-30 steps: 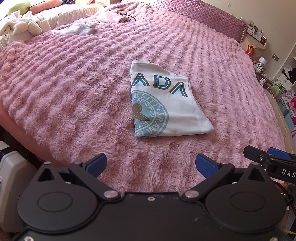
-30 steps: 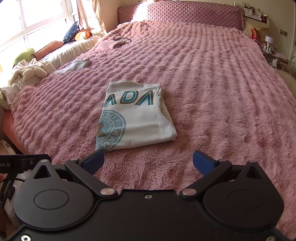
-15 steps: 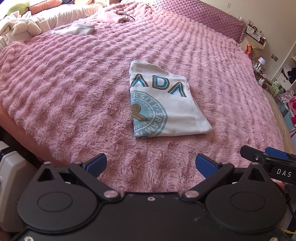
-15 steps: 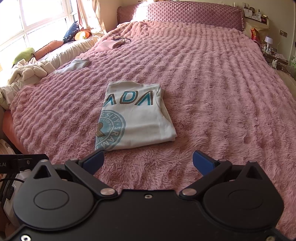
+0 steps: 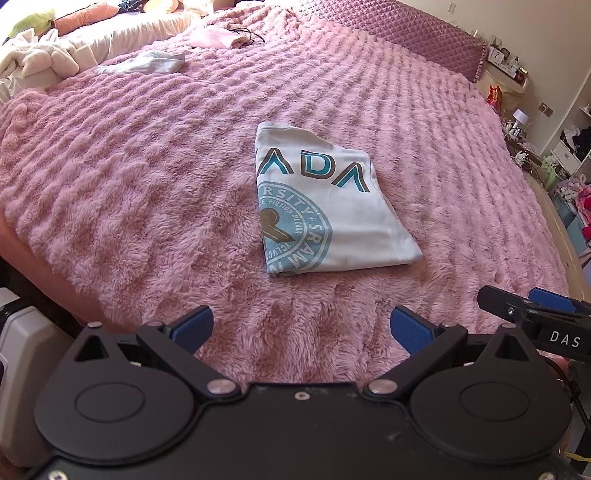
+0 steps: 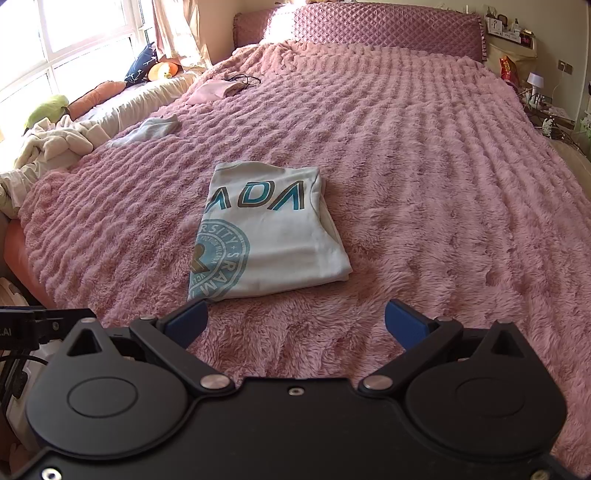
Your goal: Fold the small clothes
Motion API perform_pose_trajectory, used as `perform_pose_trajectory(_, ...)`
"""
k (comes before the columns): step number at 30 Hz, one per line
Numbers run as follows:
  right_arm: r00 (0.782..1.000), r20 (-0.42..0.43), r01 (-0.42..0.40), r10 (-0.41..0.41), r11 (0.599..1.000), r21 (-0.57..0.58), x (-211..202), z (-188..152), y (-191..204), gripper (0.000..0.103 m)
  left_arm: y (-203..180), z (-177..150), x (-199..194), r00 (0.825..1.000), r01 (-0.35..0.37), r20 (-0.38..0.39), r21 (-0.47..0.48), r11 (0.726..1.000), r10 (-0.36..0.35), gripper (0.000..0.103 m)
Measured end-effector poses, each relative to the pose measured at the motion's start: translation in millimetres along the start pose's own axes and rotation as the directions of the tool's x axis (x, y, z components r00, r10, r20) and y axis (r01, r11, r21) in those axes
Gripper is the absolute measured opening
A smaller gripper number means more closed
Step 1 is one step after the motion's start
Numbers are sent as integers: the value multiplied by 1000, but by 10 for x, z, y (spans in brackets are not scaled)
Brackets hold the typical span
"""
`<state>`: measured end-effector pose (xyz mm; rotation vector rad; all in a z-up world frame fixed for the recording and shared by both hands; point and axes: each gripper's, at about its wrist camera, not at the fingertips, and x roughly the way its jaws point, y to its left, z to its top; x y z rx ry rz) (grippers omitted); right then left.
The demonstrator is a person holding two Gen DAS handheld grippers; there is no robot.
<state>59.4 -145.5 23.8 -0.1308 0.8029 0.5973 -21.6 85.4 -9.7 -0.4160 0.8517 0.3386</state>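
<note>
A white T-shirt with teal and brown print (image 5: 325, 206) lies folded into a compact rectangle on the pink fluffy bedspread (image 5: 129, 192); it also shows in the right wrist view (image 6: 269, 236). My left gripper (image 5: 301, 328) is open and empty, held back near the bed's front edge, apart from the shirt. My right gripper (image 6: 293, 325) is open and empty, also near the front edge, just short of the shirt's near hem. The right gripper's tip shows at the right of the left wrist view (image 5: 532, 314).
A light blue garment (image 5: 147, 64) and a pink garment with a black cord (image 5: 221, 37) lie at the far left of the bed. Crumpled cream clothes (image 6: 55, 140) and cushions sit by the window. A quilted headboard (image 6: 369, 22) and cluttered nightstand (image 6: 535, 85) stand behind.
Both grippers have drifted slightly, staying open and empty. The folded shirt has not moved.
</note>
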Motion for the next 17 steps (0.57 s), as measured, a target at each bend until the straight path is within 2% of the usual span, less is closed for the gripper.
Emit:
perform_pose_trajectory(7, 1000, 0, -1, 1, 1000, 2, 3, -3, -11, 103, -36, -5, 4, 1000, -8, 8, 32, 999, 7, 103)
perform_pose_trajectory(17, 1000, 1, -1, 1, 1000, 1, 0, 1, -15, 103, -18, 9, 23, 1000, 9, 5, 28, 1000, -9, 103)
